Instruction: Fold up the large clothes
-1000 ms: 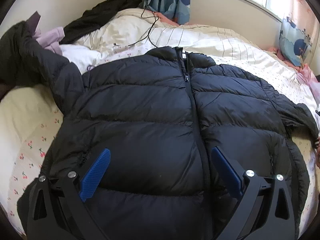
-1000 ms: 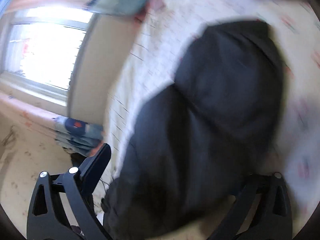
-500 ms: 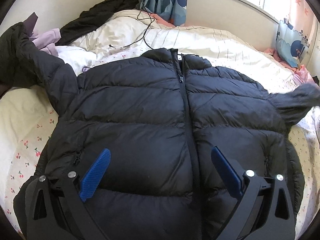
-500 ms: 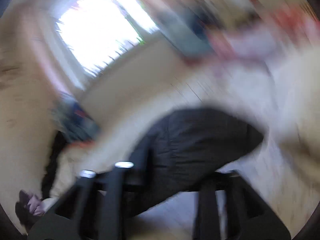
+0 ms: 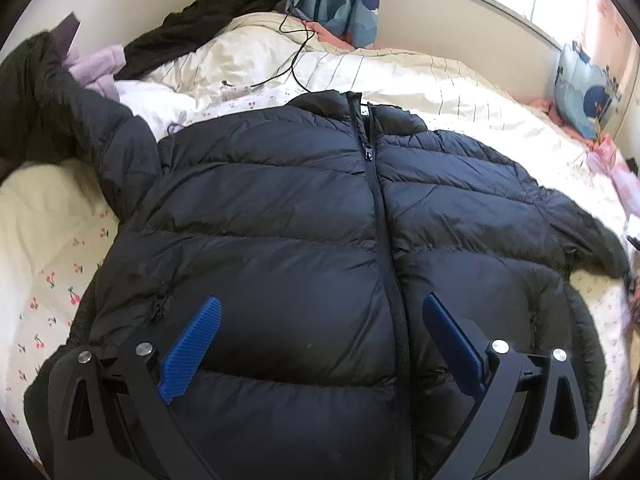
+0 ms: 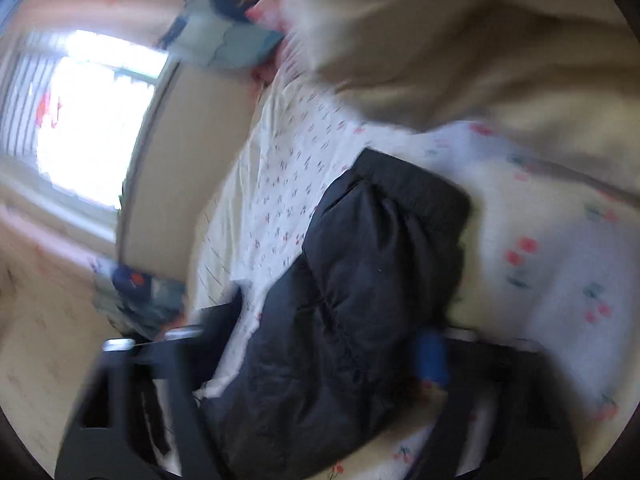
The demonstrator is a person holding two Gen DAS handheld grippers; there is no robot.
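- The black puffer jacket (image 5: 304,240) lies face up and zipped on the bed (image 5: 56,216), spread nearly flat, collar toward the far pillows and hem nearest the left camera.
- No fold is made in the body yet, as far as I can judge: both front panels lie open to either side of the zipper (image 5: 384,216), so the task looks to be at its start.
- One sleeve (image 5: 92,136) trails up and away toward the pile of other clothes (image 5: 96,68) at the head of the bed; it is not yet laid over the chest.
- The other sleeve (image 6: 360,280) stretches out sideways onto the cherry-print sheet (image 6: 560,240), its cuff lying flat.
- The left gripper (image 5: 320,336) hovers over the lower front of the jacket with its blue fingers (image 5: 192,344) spread wide, holding nothing.
- The right gripper (image 6: 320,360) sits at that outstretched sleeve, the cloth running between its fingers. The view is badly blurred, so I cannot tell whether it pinches the sleeve or merely straddles it.
- Left to do, by my reading: bring both sleeves in across the front, fold the sides inward, then double the body from hem to collar.
- The padding is bulky and slick, so folds will likely spring back unless pressed down.
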